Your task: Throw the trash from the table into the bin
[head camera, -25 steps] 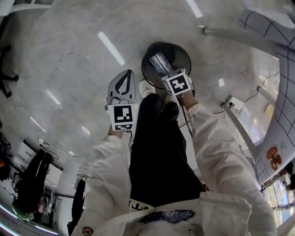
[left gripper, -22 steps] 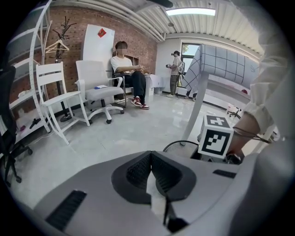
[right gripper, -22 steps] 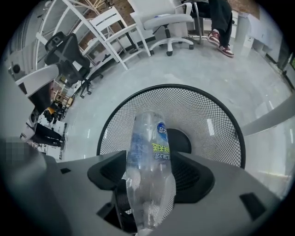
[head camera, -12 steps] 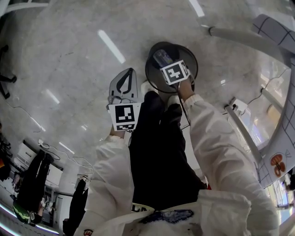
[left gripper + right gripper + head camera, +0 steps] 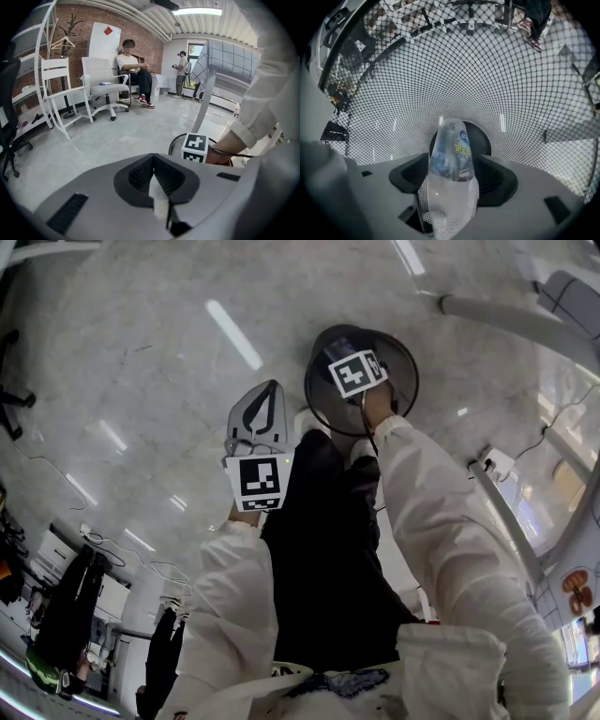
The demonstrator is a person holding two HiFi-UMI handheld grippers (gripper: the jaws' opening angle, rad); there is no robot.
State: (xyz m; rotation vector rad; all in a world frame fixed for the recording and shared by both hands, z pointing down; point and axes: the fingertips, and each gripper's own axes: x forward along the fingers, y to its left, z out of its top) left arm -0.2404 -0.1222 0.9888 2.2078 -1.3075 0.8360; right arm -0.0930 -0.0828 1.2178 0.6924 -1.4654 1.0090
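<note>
Right gripper is nose-down inside the mesh bin, which sits on the floor at about 1 o'clock from the person's legs. Its jaws are set medium-wide and clamp a clear plastic bottle by the body, with the labelled part sticking out past the pads toward the bin bottom. The bottle looks empty, so I'd judge it light, thin-walled and slick. It dents under a squeeze, and a mid-body grip is right since the taper would slip. No fragility concern, so it should fall clean once the jaws open. Left gripper hangs at 11 o'clock, outside the bin and beside its rim. Its jaws are pinched tight on a white paper scrap. The scrap is limp and near weightless and may cling to the pads, so that release probably needs a wide opening over the bin mouth. The bench edge shows at 2 o'clock, well apart.
</note>
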